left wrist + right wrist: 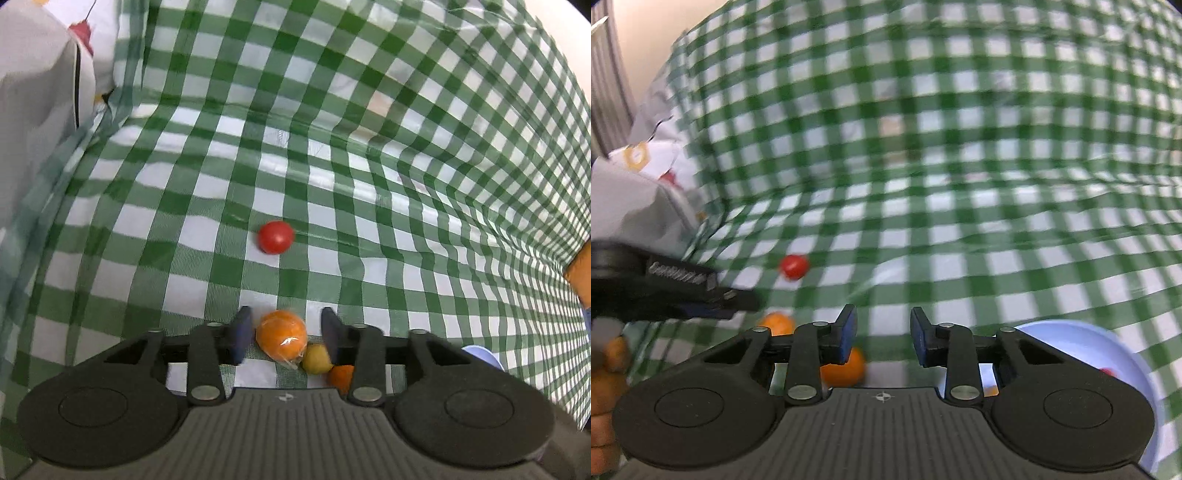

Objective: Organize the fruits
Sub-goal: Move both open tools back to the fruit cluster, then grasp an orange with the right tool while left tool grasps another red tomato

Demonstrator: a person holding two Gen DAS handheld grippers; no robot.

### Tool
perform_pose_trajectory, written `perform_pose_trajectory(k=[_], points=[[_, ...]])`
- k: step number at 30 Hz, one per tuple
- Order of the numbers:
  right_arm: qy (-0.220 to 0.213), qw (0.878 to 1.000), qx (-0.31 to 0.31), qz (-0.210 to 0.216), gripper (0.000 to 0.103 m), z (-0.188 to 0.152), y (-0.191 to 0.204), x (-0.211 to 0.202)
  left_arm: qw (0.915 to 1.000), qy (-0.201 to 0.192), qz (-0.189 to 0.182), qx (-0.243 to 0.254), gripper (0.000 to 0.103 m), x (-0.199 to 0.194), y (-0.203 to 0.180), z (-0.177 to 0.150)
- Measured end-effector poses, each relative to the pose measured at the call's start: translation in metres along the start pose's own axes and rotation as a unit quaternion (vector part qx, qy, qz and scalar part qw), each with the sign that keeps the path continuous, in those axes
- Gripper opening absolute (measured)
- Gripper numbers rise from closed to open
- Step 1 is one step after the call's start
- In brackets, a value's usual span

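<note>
- Nearest the left-wrist lens, the left tool [288,334] stands released, its blue pads either side of a plastic-wrapped orange [281,339]; neither pad clearly presses the fruit, so nothing is gripped.
- Packed against that orange sit a small yellow-green fruit [317,359] and a second orange piece [341,377], partly hidden behind the right-hand finger; closing here may well nudge the yellow fruit, or let the slick wrapper slide out of the pads.
- In the right-wrist view, the right tool [882,330] also hangs released and empty over the green checked cloth [960,184]; another orange [846,369] lies just under its left finger; the frame is smeared by motion.
- A pale blue bowl [1089,336] sits at that view's lower right with something red inside, too hidden to name; it looks like the likely collecting place, though that is a judgement.
- Farther out, a red tomato-like fruit [275,237] rests alone on the cloth, well apart from the cluster; round fruit on wrinkled, loose fabric could roll if the cloth is dragged.
- Beyond it the cloth lies open and bare across the surface, giving free room ahead; to the left a grey-white fabric bundle [40,88] crowds the edge, and the two tools work near each other, so a clash is possible.
</note>
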State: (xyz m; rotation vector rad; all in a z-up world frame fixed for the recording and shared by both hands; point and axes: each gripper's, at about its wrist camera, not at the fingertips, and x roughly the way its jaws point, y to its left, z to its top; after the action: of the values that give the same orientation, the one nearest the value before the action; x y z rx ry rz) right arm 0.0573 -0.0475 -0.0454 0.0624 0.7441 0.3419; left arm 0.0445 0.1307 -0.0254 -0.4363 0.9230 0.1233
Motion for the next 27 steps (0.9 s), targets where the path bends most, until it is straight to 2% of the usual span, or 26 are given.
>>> perform_pose_trajectory(k=[4, 6, 14, 18, 25, 26, 27], points=[[0.029, 0.999, -0.019, 0.015, 0.047, -0.01, 0.016, 0.017, 0.9995, 0.016, -0.006, -0.028, 0.049, 0.009, 0.008, -0.002], [0.038, 0.999, -0.023, 0.018, 0.048, -0.013, 0.022, 0.023, 0.9988, 0.025, -0.016, -0.039, 0.051, 0.016, 0.01, -0.003], [0.057, 0.998, -0.035, 0.016, 0.049, -0.023, 0.031, 0.044, 0.9978, 0.035, -0.019, -0.052, 0.052, 0.028, 0.011, -0.003], [0.061, 0.997, -0.036, 0.015, 0.049, -0.026, 0.028, 0.048, 0.9983, 0.02, -0.019, -0.051, 0.052, 0.027, 0.012, -0.001], [0.075, 0.996, -0.053, 0.016, 0.049, -0.029, 0.027, 0.053, 0.9995, -0.03, -0.003, -0.011, 0.052, 0.036, 0.007, 0.003], [0.077, 0.995, -0.054, 0.017, 0.048, -0.03, 0.026, 0.053, 0.9994, -0.033, 0.004, -0.003, 0.052, 0.039, 0.005, 0.004], [0.079, 0.995, -0.055, 0.018, 0.042, -0.03, 0.025, 0.053, 0.9991, -0.042, 0.004, 0.007, 0.052, 0.041, 0.003, 0.005]])
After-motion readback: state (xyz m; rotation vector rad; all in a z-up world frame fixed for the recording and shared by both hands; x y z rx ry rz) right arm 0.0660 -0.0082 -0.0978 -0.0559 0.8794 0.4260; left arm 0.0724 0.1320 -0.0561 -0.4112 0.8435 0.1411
